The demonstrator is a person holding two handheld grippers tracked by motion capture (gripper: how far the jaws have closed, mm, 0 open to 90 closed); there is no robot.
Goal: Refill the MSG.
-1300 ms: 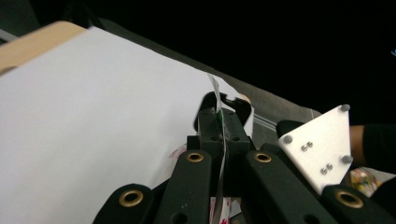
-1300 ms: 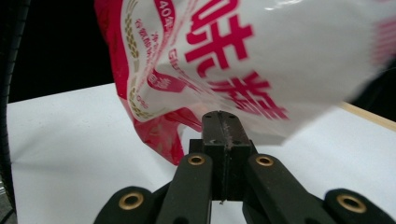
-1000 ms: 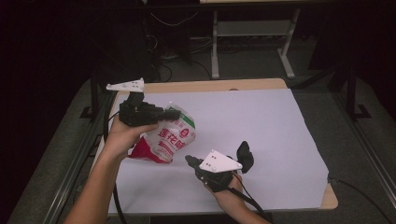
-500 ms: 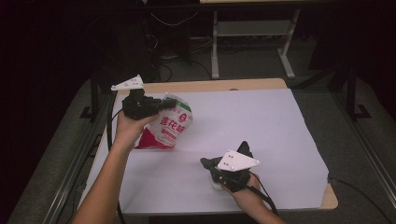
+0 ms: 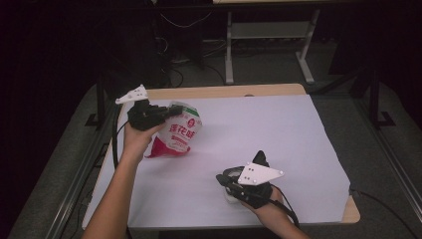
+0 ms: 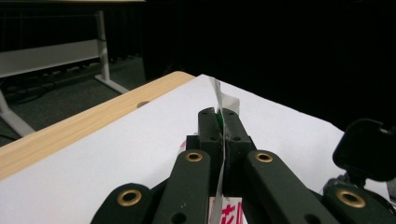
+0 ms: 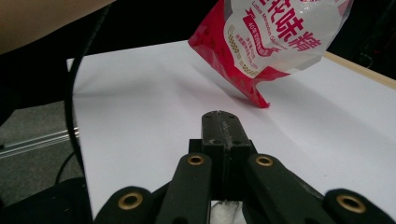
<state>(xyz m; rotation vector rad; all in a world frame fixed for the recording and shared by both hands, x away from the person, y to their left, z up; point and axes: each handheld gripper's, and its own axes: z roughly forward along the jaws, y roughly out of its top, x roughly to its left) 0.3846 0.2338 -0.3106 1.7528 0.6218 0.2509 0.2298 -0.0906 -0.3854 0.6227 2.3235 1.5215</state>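
**Bag pinched at its top edge, lower corner on the sheet**

We see the bag [image 5: 178, 133] at the left rear of the white sheet [image 5: 278, 129] that covers the table [image 5: 219, 91]. Its long axis runs from the gripped top edge, up and toward the far side, down to the red bottom nearest us, so the bag hangs tilted rather than upright. In the right gripper view its lower red corner [image 7: 259, 100] appears to rest on the sheet.

The bag is a soft plastic pouch, white across the middle and top with large red characters, and solid red along the bottom band; it looks partly filled and puffed.

We find the left gripper [image 6: 219, 122] closed tight on the bag's thin top edge, which stands as a narrow strip between the two jaws. The right gripper [image 7: 219, 116] lies low over the near right part of the sheet, well apart from the bag, its jaws pressed together with something white just visible at their base; we cannot tell what it is.
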